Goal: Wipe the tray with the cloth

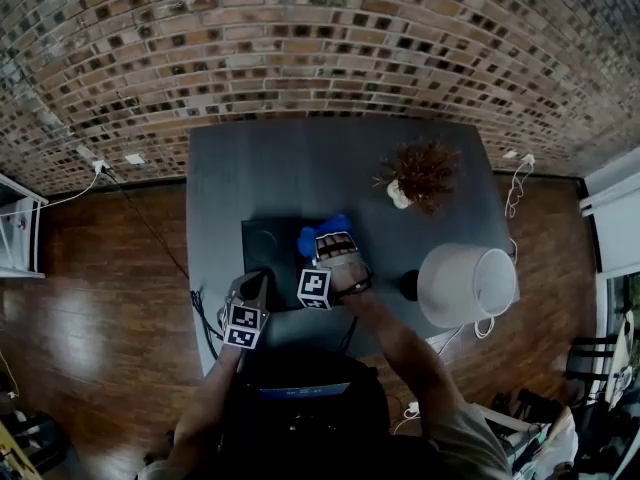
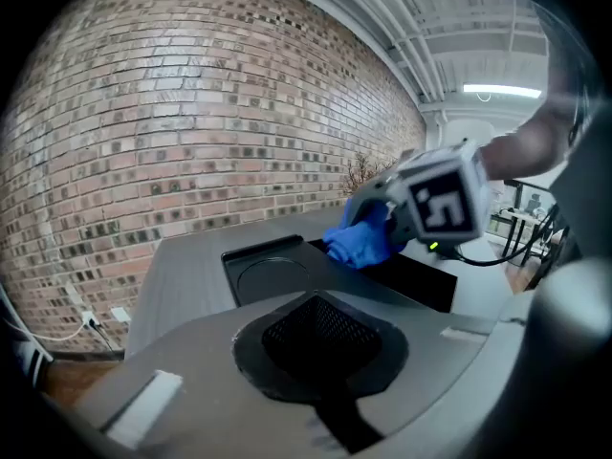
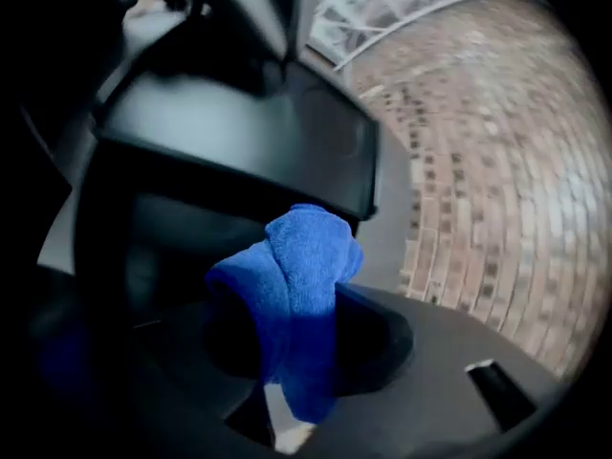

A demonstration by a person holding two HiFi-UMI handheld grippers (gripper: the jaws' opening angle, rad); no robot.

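The right gripper had its fingers clamped on a bunched blue microfibre cloth, held over the black rectangular plastic tray just ahead of them. The left gripper had its fingers pressed together, the tray lying just beyond them on the grey worktop.

You're in a loft-like room furnished as a living space: brick wall, dark wooden floor, grey table bearing a white lamp and a dried plant. Overhead you have a strip light.
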